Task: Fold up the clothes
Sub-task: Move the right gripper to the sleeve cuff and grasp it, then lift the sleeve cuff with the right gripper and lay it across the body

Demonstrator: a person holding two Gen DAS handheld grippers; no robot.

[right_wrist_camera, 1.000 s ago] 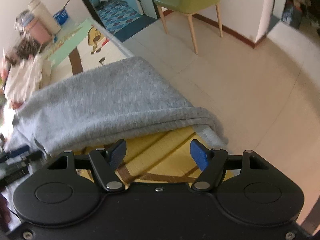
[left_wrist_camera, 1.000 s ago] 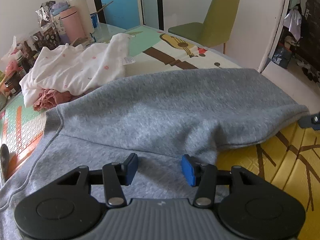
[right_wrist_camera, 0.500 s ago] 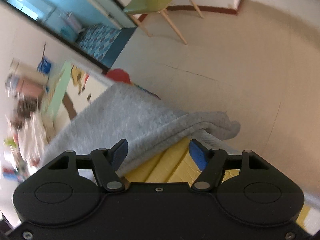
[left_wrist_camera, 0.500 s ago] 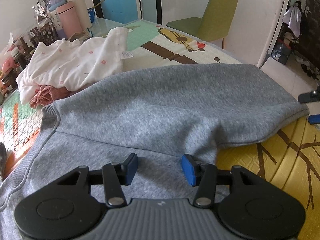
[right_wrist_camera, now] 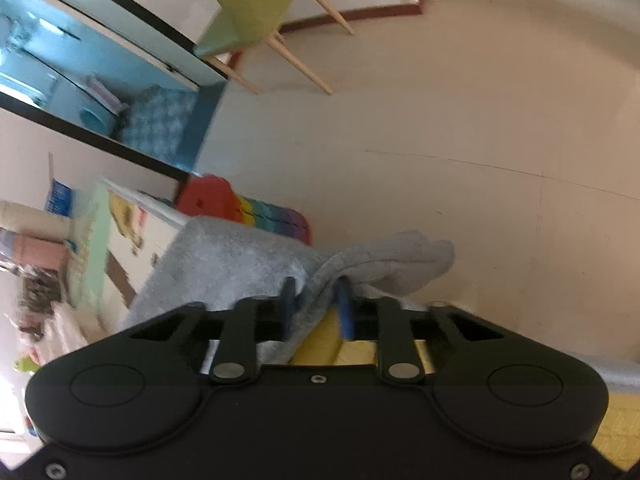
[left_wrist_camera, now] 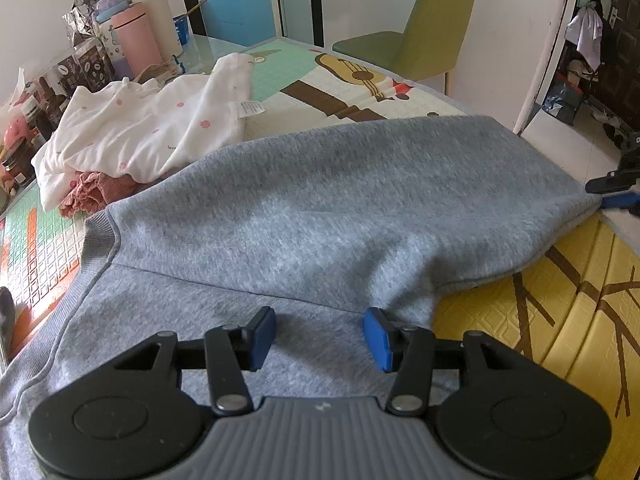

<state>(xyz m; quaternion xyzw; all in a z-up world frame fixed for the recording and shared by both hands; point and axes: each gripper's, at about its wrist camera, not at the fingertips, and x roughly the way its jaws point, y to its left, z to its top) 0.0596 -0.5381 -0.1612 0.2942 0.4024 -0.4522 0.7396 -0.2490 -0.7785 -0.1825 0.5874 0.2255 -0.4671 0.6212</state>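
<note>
Across patterned mat (left_wrist_camera: 560, 320): right gripper (right_wrist_camera: 316, 304) at three o'clock closing on grey sweatshirt (left_wrist_camera: 320, 208) hem, left gripper (left_wrist_camera: 320, 334) spread above; firm pinch before lifting.

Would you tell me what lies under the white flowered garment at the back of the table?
A crumpled pink garment pokes out beneath the white flowered garment, both lying on the patterned mat. How far the pink one extends underneath is hidden.

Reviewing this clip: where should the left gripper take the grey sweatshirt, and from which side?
Judging by its pose, the ribbed collar edge, approached from the table's left side: the grey sweatshirt lies flat there, while the right gripper is closing on the far sleeve end.
</note>
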